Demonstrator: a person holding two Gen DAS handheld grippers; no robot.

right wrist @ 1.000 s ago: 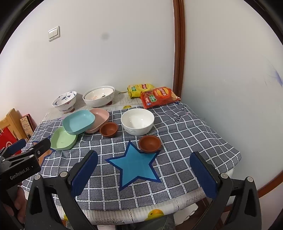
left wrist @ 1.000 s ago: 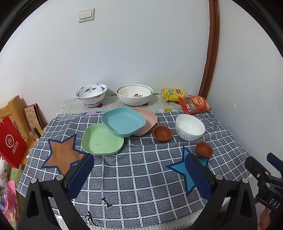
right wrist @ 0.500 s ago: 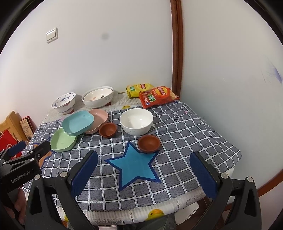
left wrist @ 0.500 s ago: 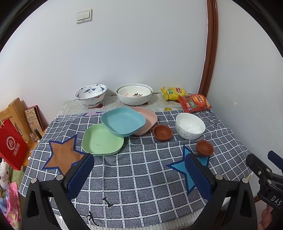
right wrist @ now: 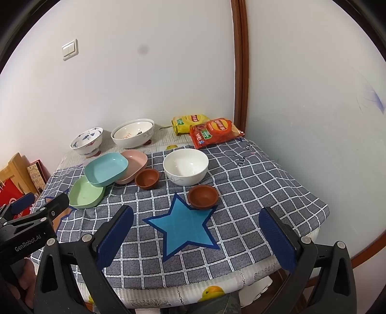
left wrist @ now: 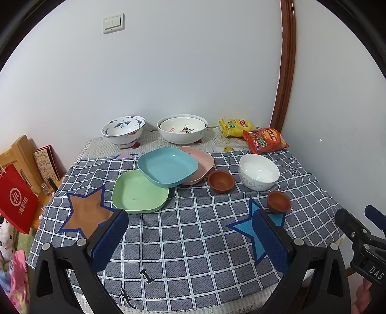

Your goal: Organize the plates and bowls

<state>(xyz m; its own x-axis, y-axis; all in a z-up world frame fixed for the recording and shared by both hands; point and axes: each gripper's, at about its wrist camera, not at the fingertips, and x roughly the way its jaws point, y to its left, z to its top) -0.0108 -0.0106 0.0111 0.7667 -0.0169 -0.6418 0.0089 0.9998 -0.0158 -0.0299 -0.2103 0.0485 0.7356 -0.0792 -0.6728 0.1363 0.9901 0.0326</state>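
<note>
While above the table [left wrist: 193, 241], both tongs [left wrist: 190, 231] [right wrist: 195, 229] wide apart, empty.

A lived-in home corner: a tabletop [left wrist: 193, 241] under a grey checked cloth with star patches stands against plain white walls with a cream light switch [left wrist: 113, 23] and brown wooden door trim [left wrist: 284, 72]. Crinkly crisp packets [left wrist: 265, 140] and a red paper shopping bag [left wrist: 15, 200] lie about.
</note>
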